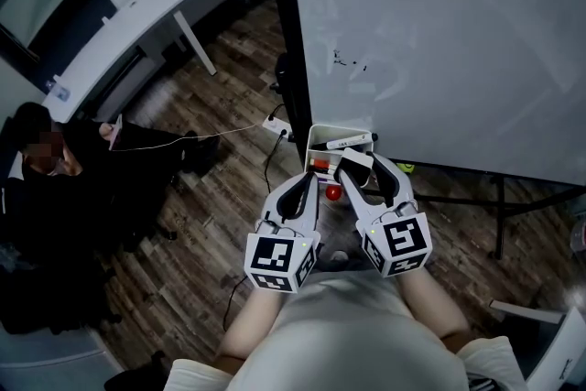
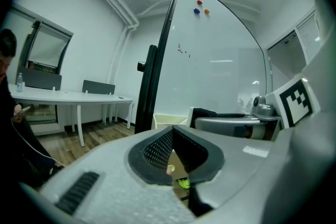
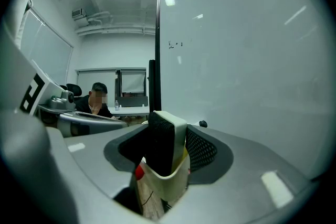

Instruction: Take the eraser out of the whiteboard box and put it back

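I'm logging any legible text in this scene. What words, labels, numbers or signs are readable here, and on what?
Nothing can be read.
Whiteboard: small dark scribble, too small to read.
Marker cubes: black-and-white square patterns, no words.
Eraser: no print visible.

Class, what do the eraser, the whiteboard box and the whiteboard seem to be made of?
The eraser looks like a smooth white plastic shell with a matt black felt-like face. The whiteboard box seems thin-walled cream plastic. The whiteboard is a glossy coated panel: it reflects lights.
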Demonstrator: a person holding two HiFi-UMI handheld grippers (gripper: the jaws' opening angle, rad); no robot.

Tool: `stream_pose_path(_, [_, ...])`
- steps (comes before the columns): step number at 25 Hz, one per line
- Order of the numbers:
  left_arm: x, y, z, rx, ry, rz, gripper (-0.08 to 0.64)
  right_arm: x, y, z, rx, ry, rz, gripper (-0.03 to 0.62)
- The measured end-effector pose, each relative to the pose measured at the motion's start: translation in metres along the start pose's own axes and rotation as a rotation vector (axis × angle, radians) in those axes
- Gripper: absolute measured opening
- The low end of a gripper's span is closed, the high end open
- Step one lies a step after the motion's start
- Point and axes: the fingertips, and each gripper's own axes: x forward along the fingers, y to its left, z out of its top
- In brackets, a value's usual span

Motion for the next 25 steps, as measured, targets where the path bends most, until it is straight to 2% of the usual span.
stream_pose_path(25, [-0.005, -0.004, 0.005, -0.008, -0.018, 0.008, 0.005, -0.009, 0.003, 0.02, -0.028, -0.04, 0.004, 0.215])
